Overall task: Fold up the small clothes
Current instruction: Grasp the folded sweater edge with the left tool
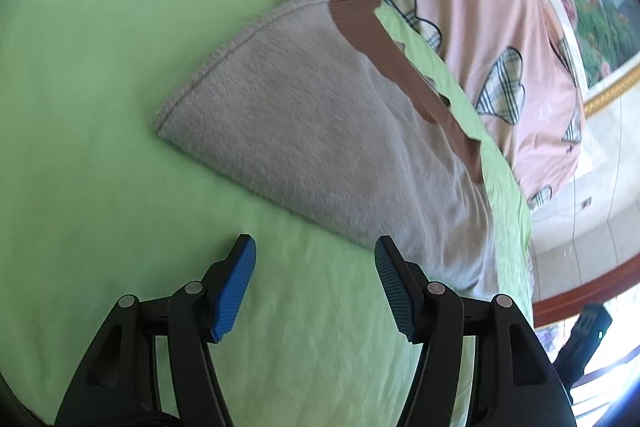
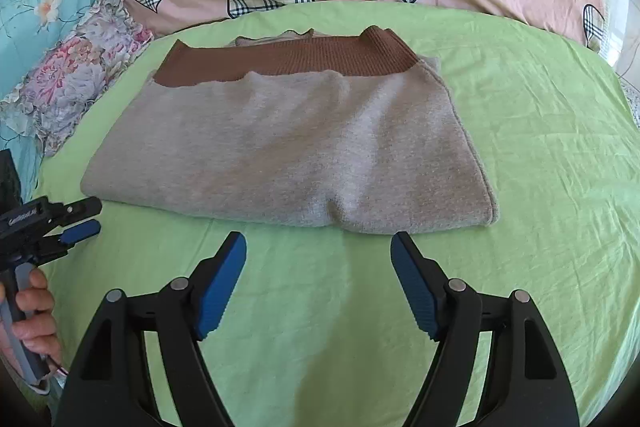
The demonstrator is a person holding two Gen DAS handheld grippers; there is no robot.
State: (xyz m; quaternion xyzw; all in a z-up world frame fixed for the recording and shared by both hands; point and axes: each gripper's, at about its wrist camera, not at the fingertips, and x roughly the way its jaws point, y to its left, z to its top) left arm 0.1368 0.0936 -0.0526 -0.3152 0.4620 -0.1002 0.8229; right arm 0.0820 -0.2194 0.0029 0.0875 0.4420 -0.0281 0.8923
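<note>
Your left claw [image 1: 315, 247] and right claw [image 2: 318, 243] both gape wide, holding nothing, just short of the folded grey garment [image 2: 288, 151] on the green bedsheet [image 2: 540, 147].

Grey garment [image 2: 288, 151] with brown ribbed band [image 2: 288, 61] on green sheet [image 2: 540, 147].
</note>
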